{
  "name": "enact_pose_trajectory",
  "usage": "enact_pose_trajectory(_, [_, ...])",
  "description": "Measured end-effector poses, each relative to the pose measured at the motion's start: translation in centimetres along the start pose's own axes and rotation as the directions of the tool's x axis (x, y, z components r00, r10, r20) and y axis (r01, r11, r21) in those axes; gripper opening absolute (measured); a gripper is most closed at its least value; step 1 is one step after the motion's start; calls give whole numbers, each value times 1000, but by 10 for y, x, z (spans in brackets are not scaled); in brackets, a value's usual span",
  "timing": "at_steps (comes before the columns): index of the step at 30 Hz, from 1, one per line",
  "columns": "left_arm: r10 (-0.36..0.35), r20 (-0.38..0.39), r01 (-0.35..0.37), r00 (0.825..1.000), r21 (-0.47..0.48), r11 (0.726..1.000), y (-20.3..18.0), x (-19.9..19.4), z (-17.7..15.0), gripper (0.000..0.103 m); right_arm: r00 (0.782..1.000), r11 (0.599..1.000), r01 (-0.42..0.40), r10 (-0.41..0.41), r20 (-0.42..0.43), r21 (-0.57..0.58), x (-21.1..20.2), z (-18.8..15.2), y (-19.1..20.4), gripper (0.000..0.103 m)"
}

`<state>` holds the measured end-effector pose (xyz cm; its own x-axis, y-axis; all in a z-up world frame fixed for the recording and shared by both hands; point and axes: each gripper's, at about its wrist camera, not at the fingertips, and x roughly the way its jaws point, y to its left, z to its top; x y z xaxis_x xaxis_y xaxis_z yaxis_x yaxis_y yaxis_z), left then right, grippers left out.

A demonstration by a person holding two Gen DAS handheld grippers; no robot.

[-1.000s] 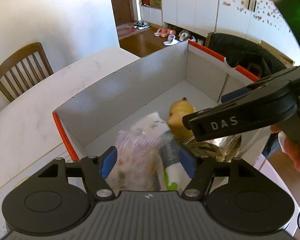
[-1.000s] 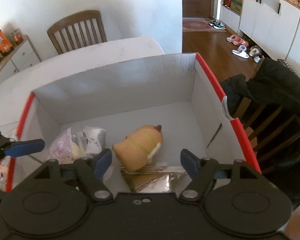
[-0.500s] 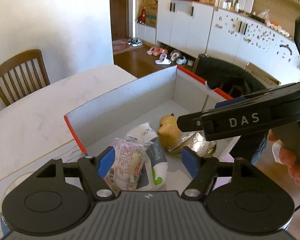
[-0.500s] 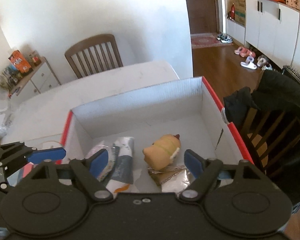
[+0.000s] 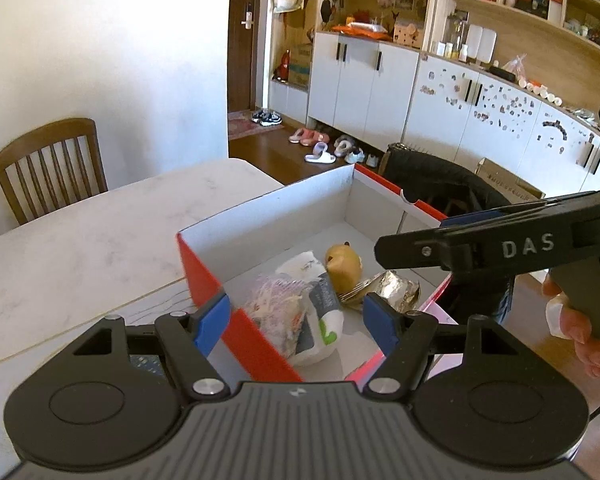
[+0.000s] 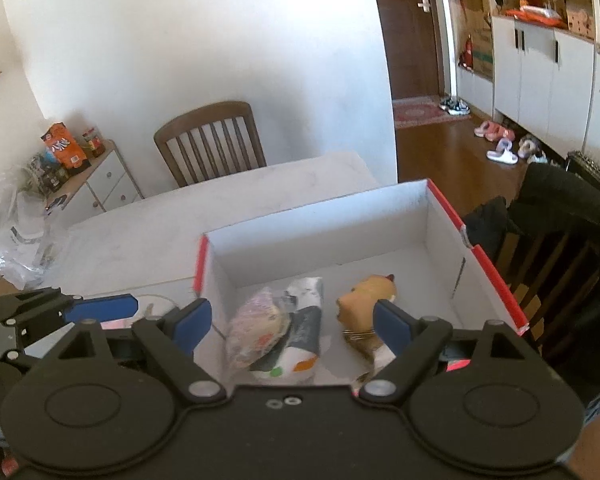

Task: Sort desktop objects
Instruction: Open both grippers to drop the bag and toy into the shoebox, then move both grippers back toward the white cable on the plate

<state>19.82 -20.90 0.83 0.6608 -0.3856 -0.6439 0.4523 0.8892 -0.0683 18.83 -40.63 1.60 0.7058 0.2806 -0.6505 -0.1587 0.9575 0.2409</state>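
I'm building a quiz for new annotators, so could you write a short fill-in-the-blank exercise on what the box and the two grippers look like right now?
1. The yellow plush toy lies inside the ____ box.
2. The left gripper holds ____ between its fingers.
3. The fingers of the right gripper have pads coloured ____.
4. The chair by the white wall is made of ____.

Missing words: red; nothing; blue; wood

Snack packets (image 6: 276, 328) inside red-rimmed box (image 6: 320, 216)
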Motion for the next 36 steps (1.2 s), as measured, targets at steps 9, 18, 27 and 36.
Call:
enact_pose_trajectory(9, [0,24,0,1000,-13,1000,39,-41,-27,78,1000,999,9,-7,30,-49,-13,-30,52,92])
enact_pose_trajectory(18, [20,28,-19,999,-21,1000,83,-76,-57,83,997,1000,1,1,77,-24,-19,-49,97,97])
enact_pose_trajectory(27, [54,22,-52,998,-57,997,137,-100,-94,102,996,999,27,-24,86,-34,-12,-79,142,102])
enact_pose_trajectory(36, [72,-19,-72,997,-32,997,161,-105,-142,102,996,998,57,-55,72,-19,7,-102,178,102])
